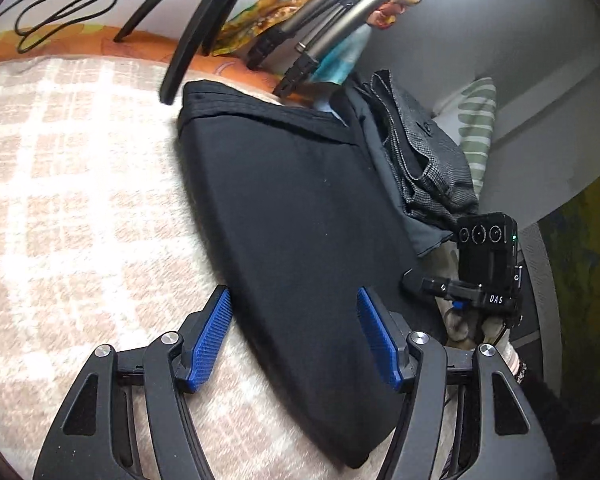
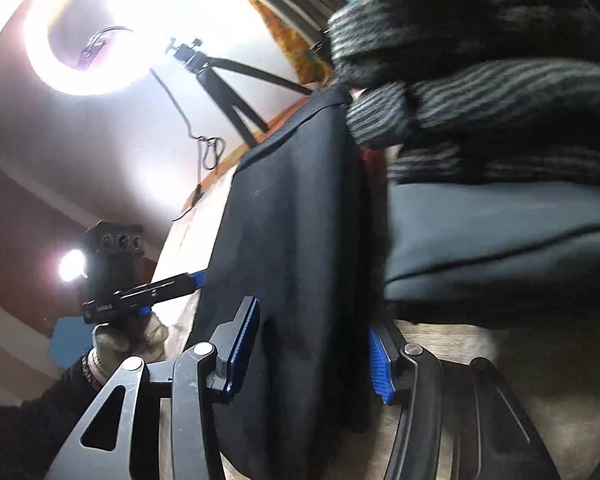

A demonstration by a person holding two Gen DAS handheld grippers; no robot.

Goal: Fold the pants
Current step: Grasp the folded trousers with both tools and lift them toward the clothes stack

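Left hand-held gripper (image 1: 296, 336) stands open astride the folded black pants (image 1: 292, 216) at lower centre on the checked blanket (image 1: 68, 200). Only the right view shows a ring light (image 2: 80, 40) upper left; right hand-held gripper (image 2: 314, 350) is open around the pants' edge.

Counting the things on the bed

Two grippers are showing, left gripper (image 1: 294, 334) and right gripper (image 2: 314, 350); one folded pair of black pants (image 1: 292, 216) is lying by one heap of other garments (image 1: 420, 160); two tripods (image 1: 320, 28) are standing behind; one ring light (image 2: 80, 40) is glowing.
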